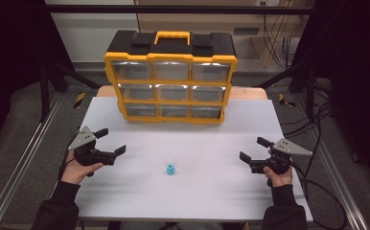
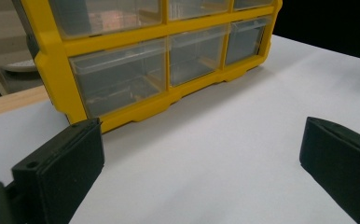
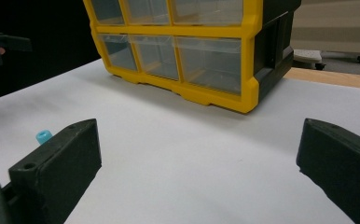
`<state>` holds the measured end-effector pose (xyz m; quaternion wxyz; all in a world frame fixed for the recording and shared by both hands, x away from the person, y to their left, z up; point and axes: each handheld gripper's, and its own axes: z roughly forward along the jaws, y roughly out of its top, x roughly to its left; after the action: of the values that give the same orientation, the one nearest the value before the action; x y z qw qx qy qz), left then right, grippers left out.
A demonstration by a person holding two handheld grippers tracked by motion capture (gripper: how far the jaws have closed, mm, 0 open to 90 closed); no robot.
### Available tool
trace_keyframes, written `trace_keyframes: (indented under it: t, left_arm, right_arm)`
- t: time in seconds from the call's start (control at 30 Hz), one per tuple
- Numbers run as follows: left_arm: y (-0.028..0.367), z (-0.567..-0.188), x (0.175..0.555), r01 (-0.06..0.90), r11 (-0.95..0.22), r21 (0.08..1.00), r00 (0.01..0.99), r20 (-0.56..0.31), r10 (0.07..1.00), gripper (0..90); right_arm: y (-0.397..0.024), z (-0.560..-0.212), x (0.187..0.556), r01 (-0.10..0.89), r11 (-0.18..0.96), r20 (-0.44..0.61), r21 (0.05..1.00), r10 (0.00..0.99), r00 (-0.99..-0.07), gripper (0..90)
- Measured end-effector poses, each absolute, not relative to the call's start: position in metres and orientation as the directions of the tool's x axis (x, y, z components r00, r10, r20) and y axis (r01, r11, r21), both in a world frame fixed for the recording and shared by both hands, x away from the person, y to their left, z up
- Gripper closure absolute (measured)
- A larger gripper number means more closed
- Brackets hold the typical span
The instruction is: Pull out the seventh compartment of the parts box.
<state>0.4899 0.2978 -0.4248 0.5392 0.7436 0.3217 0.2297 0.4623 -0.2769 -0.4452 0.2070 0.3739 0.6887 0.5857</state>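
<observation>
A yellow and black organizer (image 1: 170, 76) with clear drawers stands upright at the back of the white table (image 1: 212, 143). Its lower drawers show close up in the left gripper view (image 2: 122, 79) and in the right gripper view (image 3: 192, 51). A small blue piece (image 1: 170, 169) lies on the table near the front middle, and it peeks out behind a jaw in the right gripper view (image 3: 43, 136). My left gripper (image 1: 110, 141) is held open at the left, nothing between its jaws. My right gripper (image 1: 254, 149) is held open at the right, also empty.
Metal rails run along both sides of the table. Cables trail on the floor at the right (image 1: 317, 124). A wooden strip (image 3: 336, 77) shows behind the white surface. The left hand's gripper (image 3: 1, 44) appears far off in the right gripper view.
</observation>
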Motion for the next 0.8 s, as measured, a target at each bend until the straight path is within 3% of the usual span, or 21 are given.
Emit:
trace_keyframes:
  t: [0.8]
  left_arm:
    - [0.29, -0.4, 0.503, 0.181, -0.293, 0.939, 0.697, 0.088, 0.712, 0.0]
  right_arm:
    - [-0.277, -0.444, 0.462, 0.273, 0.035, 0.151, 0.961, 0.761, -0.631, 0.3]
